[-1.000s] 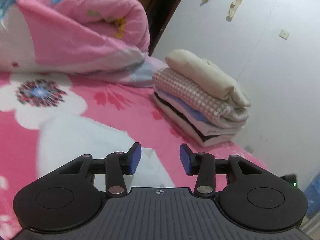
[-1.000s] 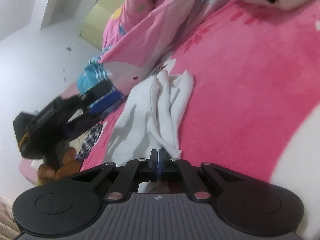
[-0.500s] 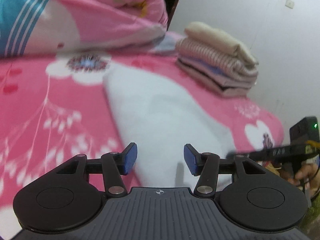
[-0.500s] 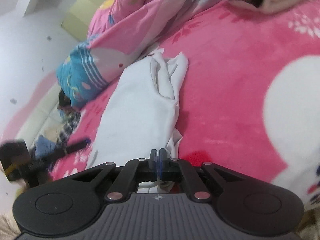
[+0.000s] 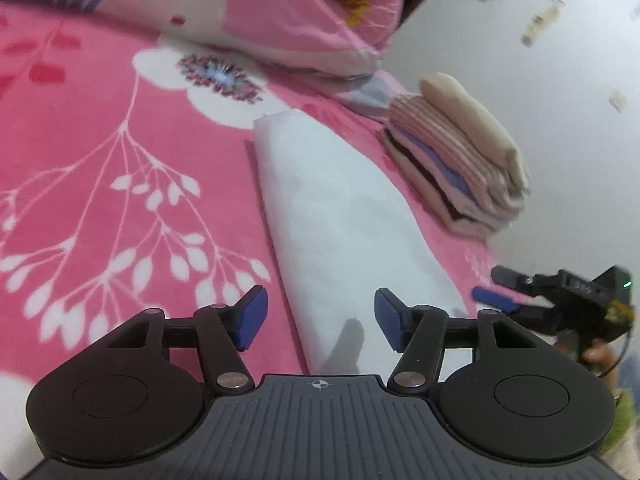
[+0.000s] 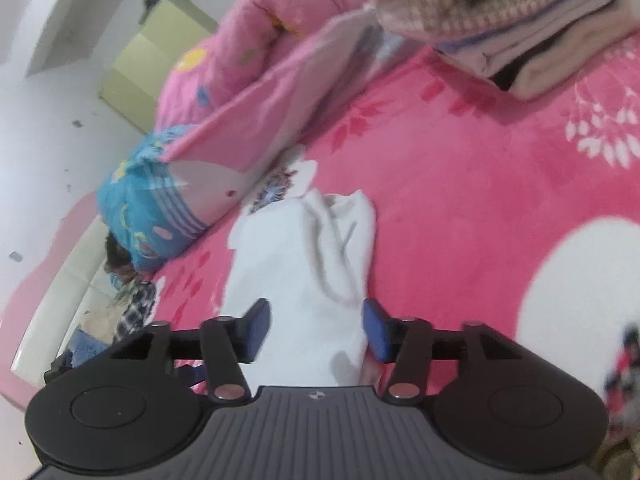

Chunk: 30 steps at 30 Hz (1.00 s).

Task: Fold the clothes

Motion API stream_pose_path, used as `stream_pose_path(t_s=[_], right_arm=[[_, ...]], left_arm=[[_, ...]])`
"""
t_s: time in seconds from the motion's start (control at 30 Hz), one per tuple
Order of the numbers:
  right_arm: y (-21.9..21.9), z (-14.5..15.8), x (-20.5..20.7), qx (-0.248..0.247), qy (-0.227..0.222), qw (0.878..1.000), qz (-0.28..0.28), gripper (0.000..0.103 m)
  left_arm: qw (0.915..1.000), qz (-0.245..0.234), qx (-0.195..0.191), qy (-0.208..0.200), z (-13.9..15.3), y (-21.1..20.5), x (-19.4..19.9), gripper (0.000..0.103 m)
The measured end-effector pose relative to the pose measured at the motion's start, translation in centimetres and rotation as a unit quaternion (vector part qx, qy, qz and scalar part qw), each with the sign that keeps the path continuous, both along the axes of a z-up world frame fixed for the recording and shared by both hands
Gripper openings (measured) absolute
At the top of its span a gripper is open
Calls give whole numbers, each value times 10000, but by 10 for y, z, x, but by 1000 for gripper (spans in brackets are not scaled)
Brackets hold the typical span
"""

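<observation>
Both grippers are hovering w/ jaws apart, gripping nothing. Left gripper [image 5: 320, 322] is hanging over the near end of the white garment [image 5: 340, 216], which is lying folded long on the pink bedspread [image 5: 120, 184], stretching away ahead of the fingers. Right gripper [image 6: 316, 330] is sitting over the opp. end; cloth is running between its fingers, bunched sleeves farther ahead. Stack of folded clothes [image 5: 456, 156] is resting ahead-right of the left fingers, rolled quilt [image 5: 280, 12] beyond.
</observation>
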State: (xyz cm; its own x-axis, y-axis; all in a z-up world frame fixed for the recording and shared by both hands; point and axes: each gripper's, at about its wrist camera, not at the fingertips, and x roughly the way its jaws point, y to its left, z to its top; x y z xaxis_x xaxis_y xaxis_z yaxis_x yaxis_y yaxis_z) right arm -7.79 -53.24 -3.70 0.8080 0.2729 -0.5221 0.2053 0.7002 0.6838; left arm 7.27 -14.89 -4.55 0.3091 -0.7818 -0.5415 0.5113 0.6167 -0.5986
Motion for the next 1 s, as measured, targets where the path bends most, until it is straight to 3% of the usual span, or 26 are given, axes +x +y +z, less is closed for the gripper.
stream_pose_path(t_s=[0.17,0.47,0.63,0.8,0.87,1.0], right_arm=[[-26,-27,52,442,693,9966,102,62],[-28,-47,97,1311,711,9843,940,63],[-28,-46,106,1423,649,9803,1205,62],[-20,-45,115,1232,590,9809,1383,46],[-15,-46,118,1143,622,9815,1403,28],[-7,-42,121,926,606,9838,1411,11]], left_arm=[[9986,-94,-121,514,-10,-15,35,59],[9867,-556,-675,1371,-31,-24,77,59],[9792,-813,-839,1660,-37,-24,90,58],[9779,-814,-839,1736,-38,-28,96,49],[9795,-817,-735,1689,-37,-32,96,41],[9797,-785,-695,1708,-36,-34,97,23]])
